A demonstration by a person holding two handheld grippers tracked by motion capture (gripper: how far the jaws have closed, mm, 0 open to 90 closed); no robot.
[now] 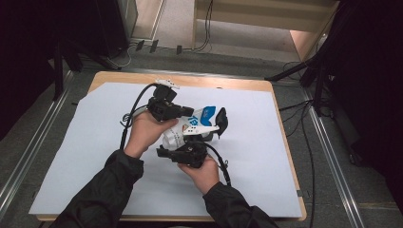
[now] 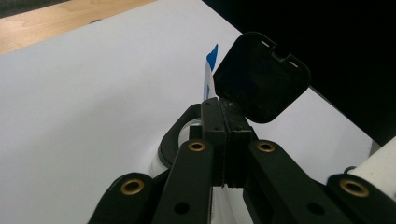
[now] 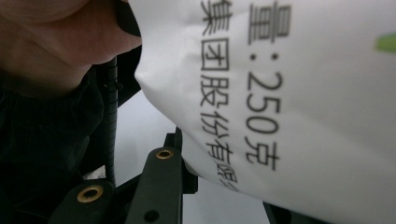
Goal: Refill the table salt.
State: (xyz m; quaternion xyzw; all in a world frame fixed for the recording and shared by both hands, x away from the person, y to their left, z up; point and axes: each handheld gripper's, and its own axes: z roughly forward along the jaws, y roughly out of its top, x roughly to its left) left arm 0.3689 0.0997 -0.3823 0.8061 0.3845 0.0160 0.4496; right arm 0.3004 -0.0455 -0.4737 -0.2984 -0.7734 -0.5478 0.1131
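High view: the white pouch (image 1: 183, 133) lies mid-table between both grippers, its black flip cap (image 1: 221, 119) hinged open at the far-right end. Left gripper (image 2: 226, 140), jaws together, pinches the cap's hinge; right gripper (image 3: 224, 186) clamps the pouch body, nearer the person.

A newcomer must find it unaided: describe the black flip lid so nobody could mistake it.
On the white sheet covering the wooden table, find the white and blue container between both grippers. The black flip lid stands open at its far end, a rounded square, hinged where the left gripper pinches shut.
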